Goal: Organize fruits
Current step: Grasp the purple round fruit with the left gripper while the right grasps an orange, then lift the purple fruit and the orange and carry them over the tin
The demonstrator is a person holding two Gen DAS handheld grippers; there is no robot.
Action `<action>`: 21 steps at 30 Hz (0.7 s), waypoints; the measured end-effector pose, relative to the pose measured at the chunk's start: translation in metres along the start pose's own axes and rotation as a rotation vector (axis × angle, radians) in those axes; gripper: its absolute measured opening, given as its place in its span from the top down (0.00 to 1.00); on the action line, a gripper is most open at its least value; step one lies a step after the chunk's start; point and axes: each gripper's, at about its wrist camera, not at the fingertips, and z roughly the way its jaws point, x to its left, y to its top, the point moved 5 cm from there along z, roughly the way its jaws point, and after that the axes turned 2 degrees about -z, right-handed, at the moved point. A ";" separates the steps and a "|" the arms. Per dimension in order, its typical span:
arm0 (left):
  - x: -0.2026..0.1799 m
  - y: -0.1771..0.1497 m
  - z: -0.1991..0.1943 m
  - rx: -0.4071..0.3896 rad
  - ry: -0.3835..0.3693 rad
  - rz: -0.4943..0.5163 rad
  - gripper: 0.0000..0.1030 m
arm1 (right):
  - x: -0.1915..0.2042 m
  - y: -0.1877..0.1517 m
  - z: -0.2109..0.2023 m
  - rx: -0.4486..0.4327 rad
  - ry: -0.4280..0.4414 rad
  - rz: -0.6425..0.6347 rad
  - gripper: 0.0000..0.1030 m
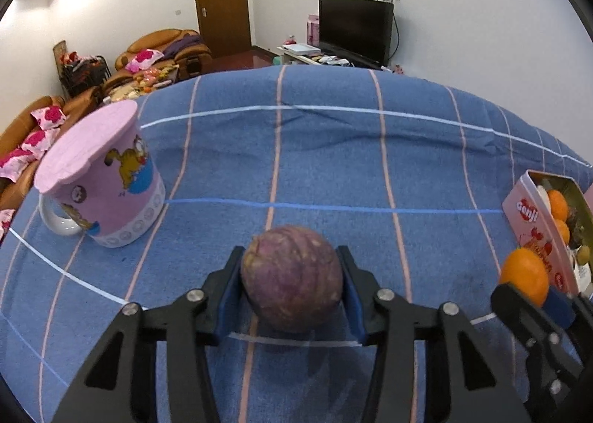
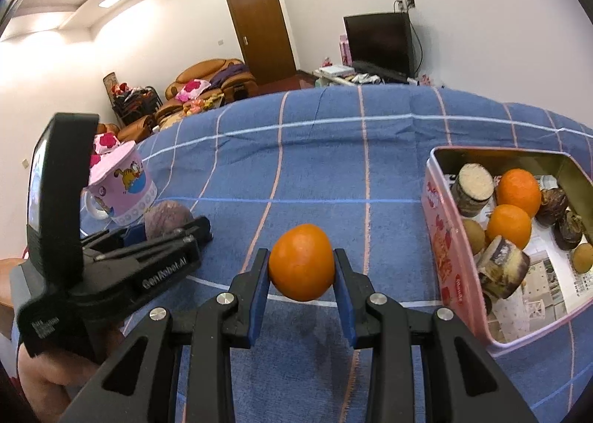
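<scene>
Broadly, a blue checked cloth (image 1: 333, 163) covers the whole work surface. At its right edge sits a pink tin (image 2: 441, 237) with oranges and dark fruits inside; far left stands a pink cartoon mug (image 1: 111, 197) (lidded). The left gripper (image 1: 292, 275) is clamped on a purple round fruit (image 1: 292, 275) resting on the cloth. The right gripper (image 2: 301, 267) pinches an orange (image 2: 301, 262), lifted just beside the tin.

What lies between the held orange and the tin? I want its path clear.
Only bare blue cloth, seen in the right wrist view: nothing stands between the orange in the right gripper and the tin.
</scene>
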 end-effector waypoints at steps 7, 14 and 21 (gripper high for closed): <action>0.000 -0.004 -0.017 -0.058 0.030 -0.037 0.52 | -0.007 0.002 -0.016 -0.064 -0.020 0.005 0.66; -0.004 -0.004 -0.026 -0.088 0.055 -0.046 0.52 | -0.013 0.001 -0.024 -0.077 -0.034 0.008 0.66; -0.017 -0.013 -0.039 -0.117 0.066 -0.043 0.52 | -0.020 0.000 -0.035 -0.104 -0.059 -0.013 0.66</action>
